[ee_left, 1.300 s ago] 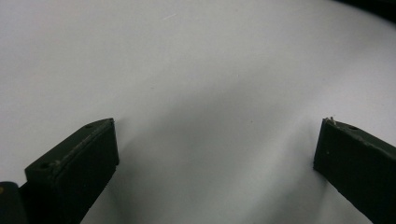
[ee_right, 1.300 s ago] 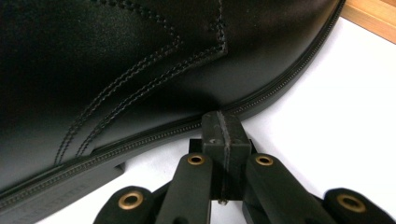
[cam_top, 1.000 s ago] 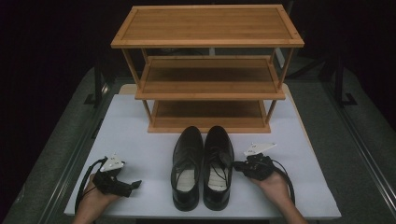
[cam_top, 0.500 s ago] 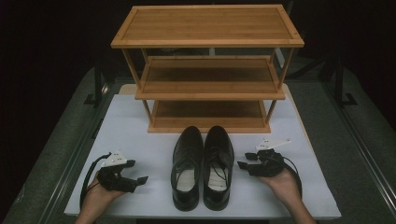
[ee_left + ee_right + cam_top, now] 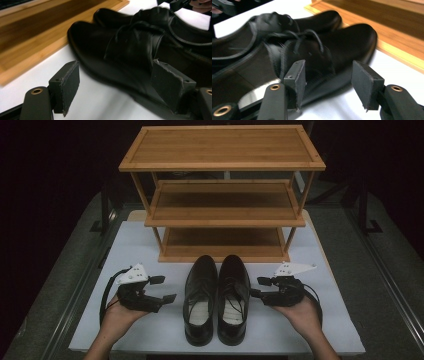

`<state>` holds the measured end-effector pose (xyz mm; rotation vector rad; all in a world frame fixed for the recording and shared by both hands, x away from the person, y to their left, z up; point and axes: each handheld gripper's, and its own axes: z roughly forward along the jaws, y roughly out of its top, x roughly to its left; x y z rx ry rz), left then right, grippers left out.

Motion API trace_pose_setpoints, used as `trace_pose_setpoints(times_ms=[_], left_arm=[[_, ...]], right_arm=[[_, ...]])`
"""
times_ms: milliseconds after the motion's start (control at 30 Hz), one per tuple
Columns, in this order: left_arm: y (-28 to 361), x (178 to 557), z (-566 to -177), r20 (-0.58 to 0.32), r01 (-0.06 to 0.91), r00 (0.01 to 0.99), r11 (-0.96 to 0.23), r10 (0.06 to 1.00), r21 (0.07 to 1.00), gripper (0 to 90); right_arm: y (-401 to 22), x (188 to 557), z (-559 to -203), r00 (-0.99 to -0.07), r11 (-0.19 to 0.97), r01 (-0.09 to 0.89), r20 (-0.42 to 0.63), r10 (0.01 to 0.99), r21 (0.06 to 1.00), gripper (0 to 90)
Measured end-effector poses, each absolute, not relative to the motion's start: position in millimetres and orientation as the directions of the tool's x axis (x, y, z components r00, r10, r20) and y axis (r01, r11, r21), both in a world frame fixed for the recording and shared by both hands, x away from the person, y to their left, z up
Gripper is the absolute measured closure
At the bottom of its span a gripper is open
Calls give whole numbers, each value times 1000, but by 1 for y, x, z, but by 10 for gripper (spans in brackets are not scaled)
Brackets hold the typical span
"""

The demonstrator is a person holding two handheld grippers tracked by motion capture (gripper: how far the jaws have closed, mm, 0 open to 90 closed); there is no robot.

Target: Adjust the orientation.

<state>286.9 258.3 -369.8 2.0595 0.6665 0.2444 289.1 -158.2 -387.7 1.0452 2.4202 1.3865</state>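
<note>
Two black leather lace-up shoes, the left shoe (image 5: pixel 201 300) and the right shoe (image 5: pixel 234 297), stand side by side on the white table, toes toward a three-tier wooden rack (image 5: pixel 222 195). My left gripper (image 5: pixel 164 289) hovers just left of the pair and points at it. Its jaws have just been closing a little but stand open, with nothing between them. In the left gripper view the left gripper (image 5: pixel 115 75) faces the left shoe (image 5: pixel 120 42). My right gripper (image 5: pixel 258 287) hovers right of the pair. Its jaws have just been opening and are empty. The right gripper (image 5: pixel 332 77) faces the right shoe (image 5: pixel 332 42).
The rack's bottom shelf (image 5: pixel 225 242) lies just beyond the shoe toes, and all three shelves are bare. The white tabletop (image 5: pixel 150 335) has free room on both sides of the shoes. Dark metal rails (image 5: pixel 75 290) run along the table's sides.
Both hands have lifted off the table. The left gripper has moved forward and right, nearer the shoes. The right gripper's jaws have gone from shut to open beside the right shoe.
</note>
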Motion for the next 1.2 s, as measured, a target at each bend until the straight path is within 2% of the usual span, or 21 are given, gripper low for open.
trace_pose_setpoints(times_ms=[500, 1000, 1100, 1200], left_arm=[[212, 311, -364, -85, 323, 873, -438, 481, 839, 221], [197, 311, -382, -70, 331, 880, -503, 469, 798, 215], [196, 310, -386, -81, 334, 885, -502, 459, 798, 248], [197, 309, -386, -98, 333, 894, -503, 437, 798, 334]], right_arm=[[-124, 295, -374, -799, 334, 446, 201, 567, 830, 435], [-115, 295, -390, -794, 384, 458, 175, 582, 802, 435], [-114, 295, -394, -792, 388, 465, 177, 584, 796, 441], [-114, 295, -396, -791, 390, 467, 177, 585, 794, 458]])
